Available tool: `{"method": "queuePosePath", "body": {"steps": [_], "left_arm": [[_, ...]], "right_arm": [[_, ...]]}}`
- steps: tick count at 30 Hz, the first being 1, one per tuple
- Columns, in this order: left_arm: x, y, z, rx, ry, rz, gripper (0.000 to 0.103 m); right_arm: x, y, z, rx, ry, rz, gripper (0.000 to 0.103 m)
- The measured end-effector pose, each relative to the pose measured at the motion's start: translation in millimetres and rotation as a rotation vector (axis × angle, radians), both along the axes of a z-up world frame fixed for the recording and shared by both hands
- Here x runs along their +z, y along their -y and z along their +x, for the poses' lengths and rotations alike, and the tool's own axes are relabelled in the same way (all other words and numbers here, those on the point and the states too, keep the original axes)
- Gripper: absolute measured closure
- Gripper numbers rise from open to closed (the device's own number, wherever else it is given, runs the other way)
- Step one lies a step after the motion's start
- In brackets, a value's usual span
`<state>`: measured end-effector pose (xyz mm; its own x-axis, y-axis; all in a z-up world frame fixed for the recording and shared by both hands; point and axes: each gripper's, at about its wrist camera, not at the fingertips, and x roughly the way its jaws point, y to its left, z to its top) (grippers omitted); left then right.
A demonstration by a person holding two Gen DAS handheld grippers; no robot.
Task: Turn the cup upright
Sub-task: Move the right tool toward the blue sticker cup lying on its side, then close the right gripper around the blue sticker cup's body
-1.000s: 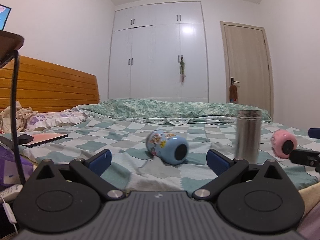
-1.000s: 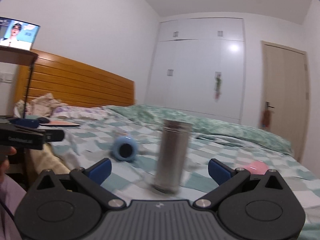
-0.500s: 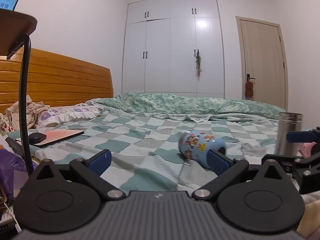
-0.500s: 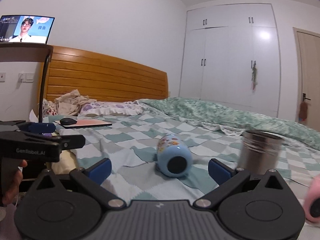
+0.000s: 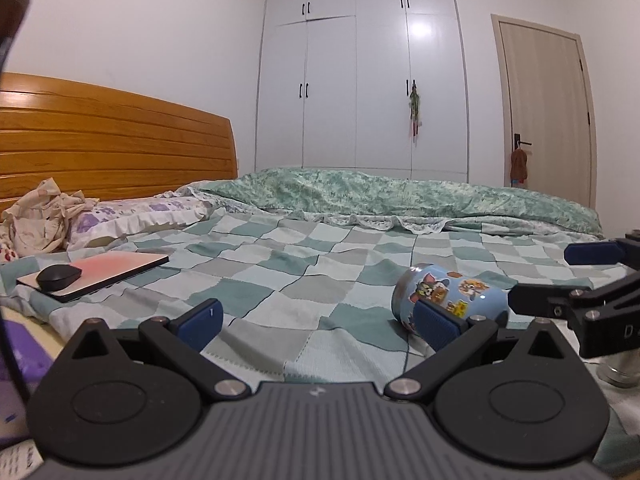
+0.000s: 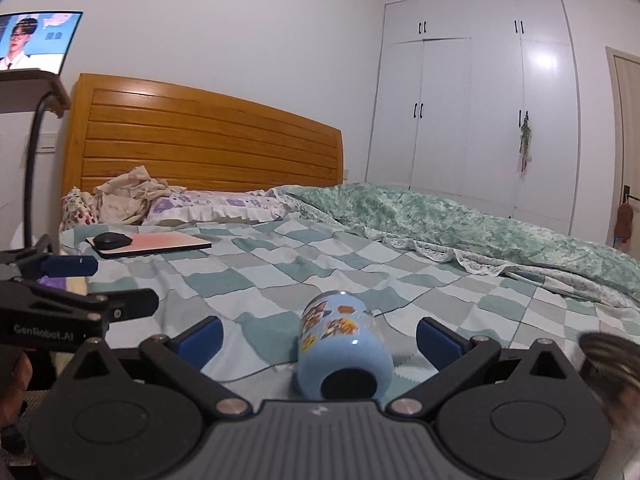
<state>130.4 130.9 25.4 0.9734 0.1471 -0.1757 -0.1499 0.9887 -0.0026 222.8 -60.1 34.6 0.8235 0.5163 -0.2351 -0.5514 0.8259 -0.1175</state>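
A light blue cup with cartoon stickers [image 6: 343, 350] lies on its side on the checked bedspread, its dark mouth facing my right gripper. My right gripper [image 6: 320, 340] is open, with the cup lying between its two blue-padded fingers, not touching them. In the left wrist view the cup [image 5: 450, 300] lies at the right, partly behind the right fingertip. My left gripper [image 5: 318, 326] is open and empty, left of the cup. The right gripper [image 5: 576, 280] shows at that view's right edge.
A steel tumbler [image 6: 610, 360] stands blurred at the right edge, close to the right gripper. A pink laptop [image 5: 104, 270] with a black mouse [image 5: 58, 276] lies at the left of the bed. A pillow, crumpled clothes and the wooden headboard [image 6: 208, 140] are behind.
My right gripper has swung left from the steel tumbler and moved in around the blue cup. My left gripper has turned left, so the cup has slid to its right side.
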Motion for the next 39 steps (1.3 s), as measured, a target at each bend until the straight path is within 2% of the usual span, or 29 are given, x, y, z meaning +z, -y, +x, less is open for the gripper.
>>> {"method": "queuePosePath", "body": {"steps": [8, 17, 27, 32, 34, 37, 39], "left_arm": [[-4, 4, 47, -0.011, -0.028, 0.048, 0.000], [-7, 1, 80, -0.026, -0.064, 0.054, 0.000], [-13, -8, 103, -0.050, -0.130, 0.029, 0.000], [-14, -8, 106, -0.058, -0.148, 0.025, 0.000], [-14, -8, 106, -0.058, -0.148, 0.024, 0.000], [-14, -8, 106, -0.057, -0.148, 0.019, 0.000], [-14, -10, 107, -0.054, -0.149, 0.015, 0.000]], "right_arm": [[-1, -5, 63, 0.015, -0.034, -0.022, 0.000], [-4, -25, 127, 0.097, -0.077, -0.106, 0.000], [-21, -35, 157, 0.129, -0.302, -0.119, 0.000], [-30, -41, 167, 0.106, -0.453, -0.121, 0.000], [-32, -44, 170, 0.087, -0.493, -0.121, 0.004], [-35, -46, 174, 0.095, -0.570, -0.095, 0.019], [-34, -48, 174, 0.078, -0.587, -0.100, 0.019]]}}
